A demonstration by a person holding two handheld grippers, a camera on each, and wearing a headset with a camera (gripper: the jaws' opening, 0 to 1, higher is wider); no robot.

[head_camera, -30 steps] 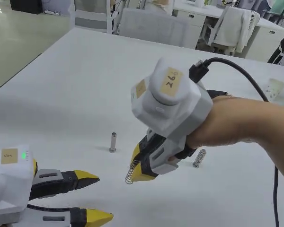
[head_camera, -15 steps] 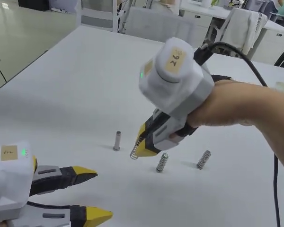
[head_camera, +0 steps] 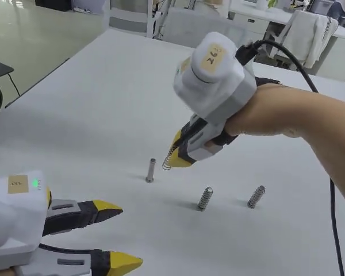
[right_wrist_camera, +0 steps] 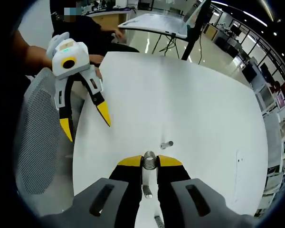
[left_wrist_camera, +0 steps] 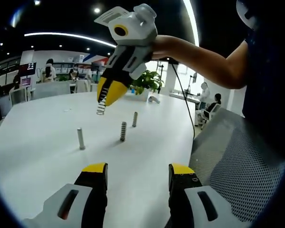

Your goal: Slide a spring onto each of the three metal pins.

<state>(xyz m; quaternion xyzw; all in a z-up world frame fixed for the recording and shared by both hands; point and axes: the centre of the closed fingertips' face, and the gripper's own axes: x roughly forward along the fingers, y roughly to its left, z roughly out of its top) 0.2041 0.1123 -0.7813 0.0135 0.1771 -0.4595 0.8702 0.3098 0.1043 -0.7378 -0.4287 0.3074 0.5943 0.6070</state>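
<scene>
Spring [head_camera: 168, 158] sat clamped in my right gripper [head_camera: 175, 156], just above and beside the bare pin [head_camera: 150, 171]; my left gripper [head_camera: 131, 236], jaws apart, hung well apart from that pin.

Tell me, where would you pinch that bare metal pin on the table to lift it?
Probably the upper shaft of the bare pin, coming down from above, one jaw on each side. It stands upright, slim and round, on the table, so a pinch across the shaft should hold without tipping it.

A white table [head_camera: 92, 103] stands beside a grey mesh chair [left_wrist_camera: 237, 161], a leafy plant [left_wrist_camera: 149, 81] behind
</scene>
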